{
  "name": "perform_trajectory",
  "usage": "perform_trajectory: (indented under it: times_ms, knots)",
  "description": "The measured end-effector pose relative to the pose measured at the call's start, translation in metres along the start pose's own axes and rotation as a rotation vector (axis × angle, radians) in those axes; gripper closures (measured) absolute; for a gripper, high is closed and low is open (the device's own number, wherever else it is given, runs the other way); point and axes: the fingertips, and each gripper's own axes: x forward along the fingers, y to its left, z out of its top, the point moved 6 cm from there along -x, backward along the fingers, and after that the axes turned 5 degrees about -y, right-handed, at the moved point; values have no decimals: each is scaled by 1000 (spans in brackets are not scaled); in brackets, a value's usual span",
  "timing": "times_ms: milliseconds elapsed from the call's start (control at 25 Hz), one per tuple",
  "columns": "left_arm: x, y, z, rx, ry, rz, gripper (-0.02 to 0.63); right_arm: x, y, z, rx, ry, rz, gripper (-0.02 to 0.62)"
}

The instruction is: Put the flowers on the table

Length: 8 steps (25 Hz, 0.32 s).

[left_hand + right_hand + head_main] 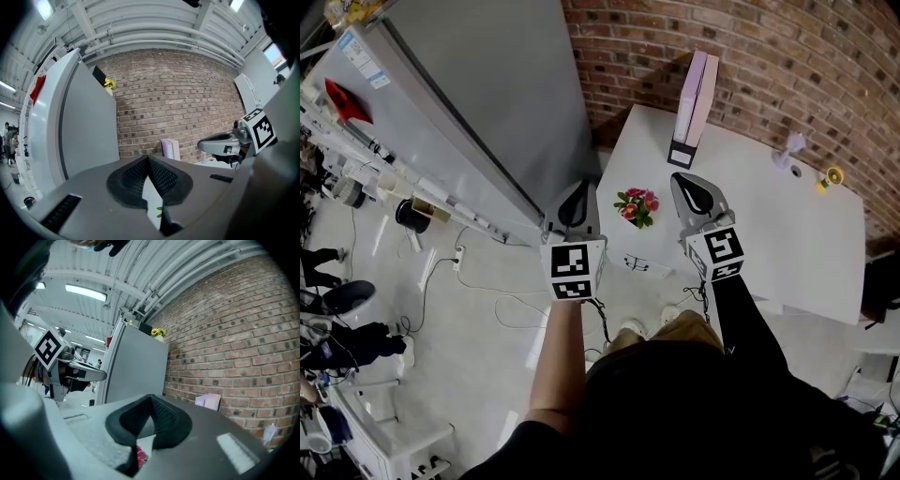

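Observation:
A small bunch of pink and red flowers (pixel 637 206) with green leaves stands on the white table (pixel 769 234), near its left edge. My left gripper (pixel 575 202) hovers just left of the flowers and my right gripper (pixel 698 195) just right of them, both above the table. Both are shut, tips together, with nothing between the jaws. In the right gripper view the pink blooms (pixel 140 456) peek out below the shut gripper (pixel 151 397). The left gripper view shows its own gripper (pixel 148 158) closed, with a sliver of green leaf (pixel 159 212) beneath.
A tall grey fridge (pixel 478 103) stands left of the table, against the brick wall (pixel 769 47). A pink upright box (pixel 694 108) sits at the table's far edge. A small yellow object (pixel 831 176) and a pale one (pixel 792 148) sit far right. Cables (pixel 487 291) lie on the floor.

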Motion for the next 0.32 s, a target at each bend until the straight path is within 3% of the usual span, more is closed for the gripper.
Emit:
perform_trajectory:
  times_ms: [320]
  knots:
    - [0,-4,0,2,2,0,598,0,0,3,2,-4,14,595]
